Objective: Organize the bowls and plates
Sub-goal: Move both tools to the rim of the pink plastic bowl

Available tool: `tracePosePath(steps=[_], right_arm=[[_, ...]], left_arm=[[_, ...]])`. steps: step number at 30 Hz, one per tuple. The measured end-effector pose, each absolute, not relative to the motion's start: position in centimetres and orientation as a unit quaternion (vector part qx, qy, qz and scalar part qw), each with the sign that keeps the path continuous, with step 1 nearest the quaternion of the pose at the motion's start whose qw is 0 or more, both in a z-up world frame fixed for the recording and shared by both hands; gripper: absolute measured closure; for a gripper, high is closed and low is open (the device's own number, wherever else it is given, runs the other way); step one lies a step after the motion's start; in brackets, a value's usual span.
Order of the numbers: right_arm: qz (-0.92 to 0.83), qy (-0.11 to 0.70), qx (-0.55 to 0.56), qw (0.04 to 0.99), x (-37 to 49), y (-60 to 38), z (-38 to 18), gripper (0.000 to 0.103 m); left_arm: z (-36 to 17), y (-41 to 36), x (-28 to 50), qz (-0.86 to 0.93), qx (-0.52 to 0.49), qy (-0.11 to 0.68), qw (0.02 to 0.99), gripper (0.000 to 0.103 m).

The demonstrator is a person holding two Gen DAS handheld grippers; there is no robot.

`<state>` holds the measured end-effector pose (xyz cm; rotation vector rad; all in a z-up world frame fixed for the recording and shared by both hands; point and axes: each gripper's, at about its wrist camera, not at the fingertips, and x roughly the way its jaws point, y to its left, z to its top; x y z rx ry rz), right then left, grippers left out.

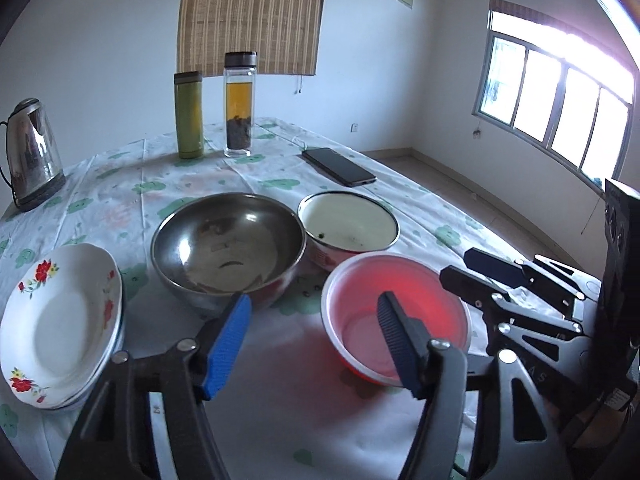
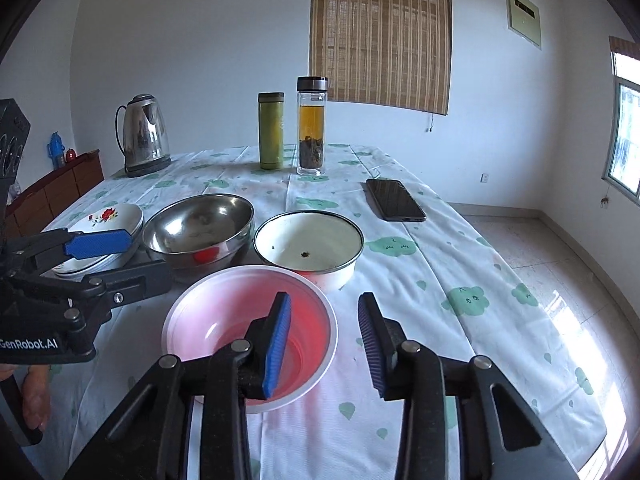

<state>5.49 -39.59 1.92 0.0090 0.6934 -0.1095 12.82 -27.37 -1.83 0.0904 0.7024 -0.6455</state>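
Bowls and plates sit on a counter point(image 2: 440, 264) covered by a white cloth printed with green clouds.

The left gripper point(image 1: 314, 312) has its blue-padded fingers point(image 1: 228, 344) apart with nothing between them. Just beyond the left fingertip sits a steel bowl point(image 1: 228, 248), with no food visible inside. The right finger of this gripper lies in front of a red plastic bowl point(image 1: 394, 312), which looks empty; whether it touches the bowl cannot be told. Off to the left of the fingers is a stack of white plates with red flowers point(image 1: 60, 320), the top plate bare.

The right gripper point(image 2: 324, 340) also has its fingers point(image 2: 276, 348) apart, narrower, gripping nothing. Its left finger hangs over the red plastic bowl's far-right rim; its right finger is outside the bowl, above the cloth. Just past these fingers stands a white enamel bowl point(image 2: 308, 248) with a few dark specks at the bottom, close behind the red bowl.

Farther beyond stand a green flask point(image 2: 271, 132) and a clear bottle point(image 2: 311, 128) holding amber tea with dark leaves at the bottom. A steel kettle point(image 2: 144, 136) sits far left, a dark phone point(image 2: 394, 200) far right.
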Motion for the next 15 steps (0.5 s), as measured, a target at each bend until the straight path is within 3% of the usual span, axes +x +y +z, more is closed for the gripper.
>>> tracePosePath(steps=[2, 11, 14, 15], right_arm=[[-0.051, 0.346, 0.007, 0.937, 5.5, -39.8, 1.5, 0.069], [-0.042, 0.362, 0.024, 0.931, 5.6, -40.5, 0.5, 0.077], [-0.037, 0.366, 0.023, 0.93, 5.7, -40.4, 0.2, 0.078], [-0.035, 0.367, 0.025, 0.929, 5.7, -40.4, 0.1, 0.079]], left_arm=[[-2.2, -27.5, 12.9, -0.316, 0.039, 0.347, 0.882, 0.055], [-3.4, -28.7, 12.8, -0.312, 0.057, 0.366, 0.875, 0.064], [-3.9, -28.8, 12.9, -0.315, 0.053, 0.376, 0.87, 0.079], [-4.0, -28.9, 12.9, -0.317, 0.052, 0.377, 0.869, 0.08]])
